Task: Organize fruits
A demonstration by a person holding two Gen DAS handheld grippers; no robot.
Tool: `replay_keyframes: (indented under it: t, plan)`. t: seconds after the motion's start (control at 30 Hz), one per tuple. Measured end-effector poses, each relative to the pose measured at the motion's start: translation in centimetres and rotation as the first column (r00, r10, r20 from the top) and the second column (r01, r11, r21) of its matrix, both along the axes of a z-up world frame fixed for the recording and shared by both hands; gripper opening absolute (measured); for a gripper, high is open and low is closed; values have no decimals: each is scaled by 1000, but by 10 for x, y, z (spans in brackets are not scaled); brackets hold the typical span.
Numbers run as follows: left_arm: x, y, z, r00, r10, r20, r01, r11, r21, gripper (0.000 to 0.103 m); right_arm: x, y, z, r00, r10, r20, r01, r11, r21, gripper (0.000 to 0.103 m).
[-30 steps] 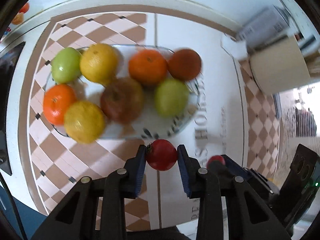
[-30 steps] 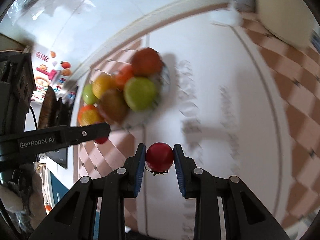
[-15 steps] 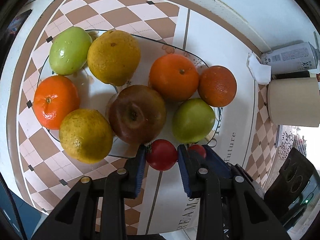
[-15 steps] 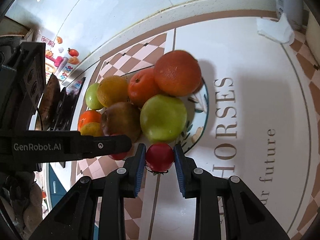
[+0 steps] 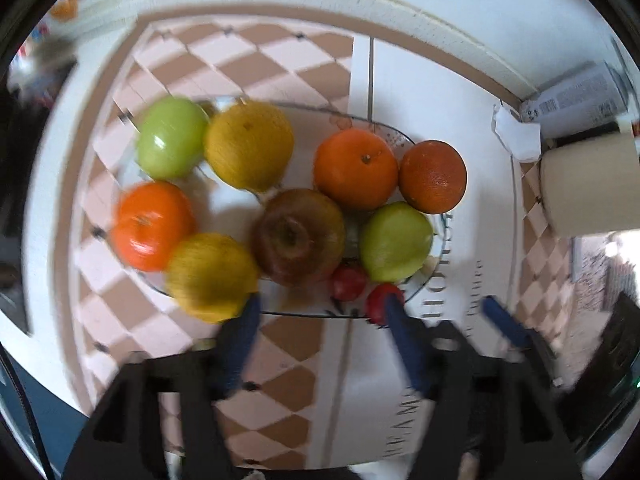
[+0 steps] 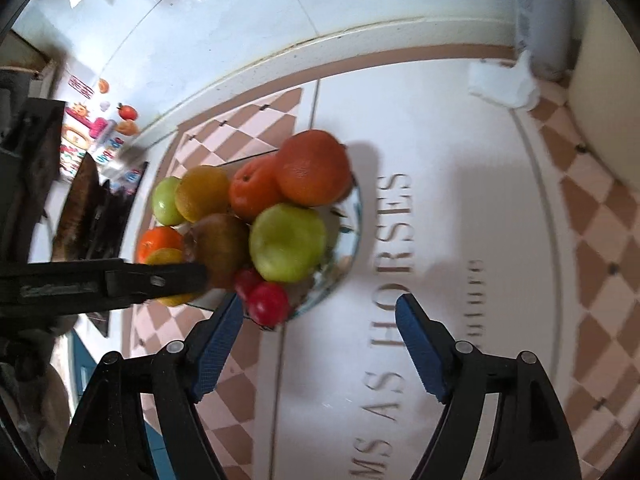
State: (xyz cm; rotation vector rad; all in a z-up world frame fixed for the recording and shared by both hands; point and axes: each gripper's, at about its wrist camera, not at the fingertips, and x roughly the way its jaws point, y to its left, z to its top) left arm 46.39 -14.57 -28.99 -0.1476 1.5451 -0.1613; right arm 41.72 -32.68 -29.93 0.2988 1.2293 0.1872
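Observation:
A glass plate (image 5: 404, 140) holds several fruits: green apples, oranges, yellow citrus and a brown apple (image 5: 298, 236). Two small red tomatoes (image 5: 347, 283) lie at the plate's near edge, below the green apple (image 5: 396, 242). In the right wrist view they show as one tomato (image 6: 267, 303) in front and another (image 6: 246, 280) behind it. My left gripper (image 5: 322, 312) is open and empty just short of the plate. My right gripper (image 6: 318, 312) is open and empty, its left finger beside the front tomato.
The plate rests on a checkered tablecloth (image 5: 288, 344) with printed letters. A cream cylinder (image 5: 592, 184), a can (image 5: 576, 96) and crumpled white paper (image 5: 516, 136) stand at the right. The white wall runs behind the table. The left gripper's arm (image 6: 100, 282) crosses the right wrist view.
Both grippers opened and let go of their tomatoes, which now lie at the plate's near edge. Both grippers drew back a little from the plate.

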Motion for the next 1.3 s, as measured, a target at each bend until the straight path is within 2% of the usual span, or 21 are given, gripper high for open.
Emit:
replay_keyframes:
  t: [0.03, 0.17, 0.23, 0.3, 0.5, 0.73, 1.03, 1.3]
  plan:
    - [-3, 0, 6, 999, -26, 31, 25, 999, 39, 87, -2, -1, 4, 1000, -5, -3, 5, 1000, -27, 95]
    - [-15, 9, 19, 991, -88, 103, 69, 982, 173, 90, -8, 4, 16, 1000, -9, -10, 8, 993, -121, 95]
    - [-19, 15, 22, 987, -97, 125, 70, 976, 204, 95, -10, 7, 22, 1000, -11, -8, 10, 991, -135, 95]
    - [-24, 22, 25, 985, -89, 145, 55, 973, 223, 96, -12, 12, 29, 1000, -10, -4, 9, 992, -127, 95]
    - [-36, 39, 39, 978, -60, 198, 15, 975, 224, 96, -18, 25, 49, 999, -24, 20, 27, 990, -137, 95]
    - [-61, 55, 78, 951, -56, 305, -30, 962, 270, 96, -45, 38, 86, 996, -50, 74, 60, 987, -146, 95]
    - [-114, 88, 131, 901, -86, 425, -31, 965, 259, 96, -108, 72, 144, 979, -85, 184, 113, 982, -149, 95]
    - [-180, 112, 177, 838, -111, 534, -12, 975, 222, 96, -186, 100, 202, 951, -127, 283, 171, 975, -139, 95]
